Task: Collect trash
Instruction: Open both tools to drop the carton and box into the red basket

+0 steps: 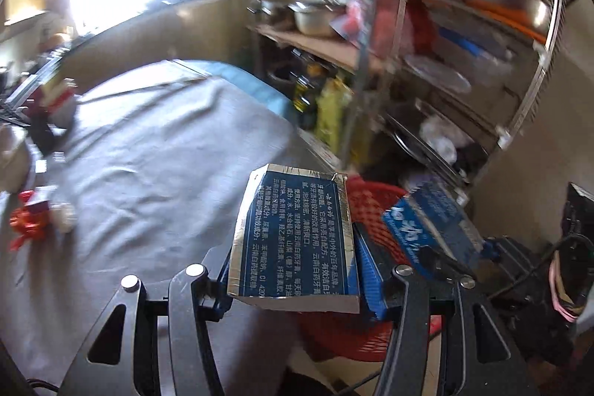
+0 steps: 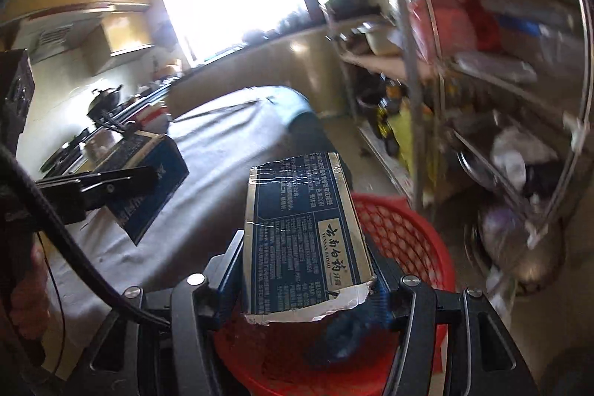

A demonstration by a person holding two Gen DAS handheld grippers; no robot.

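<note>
My left gripper (image 1: 295, 281) is shut on a dark blue toothpaste box (image 1: 293, 240) with silver edges, held over the table's edge beside the red mesh basket (image 1: 375, 210). My right gripper (image 2: 302, 281) is shut on a second blue toothpaste box (image 2: 300, 236) and holds it above the red basket (image 2: 401, 229). The right gripper and its box also show in the left wrist view (image 1: 434, 221), over the basket. The left gripper and its box show in the right wrist view (image 2: 144, 180), above the table.
A table with a grey cloth (image 1: 148, 154) carries red and white wrappers (image 1: 37, 214) and a red-white container (image 1: 59, 95) at its left side. A metal shelf rack (image 1: 464, 43) with pots and bottles stands close on the right. A counter with a stove (image 2: 107, 106) runs along the left.
</note>
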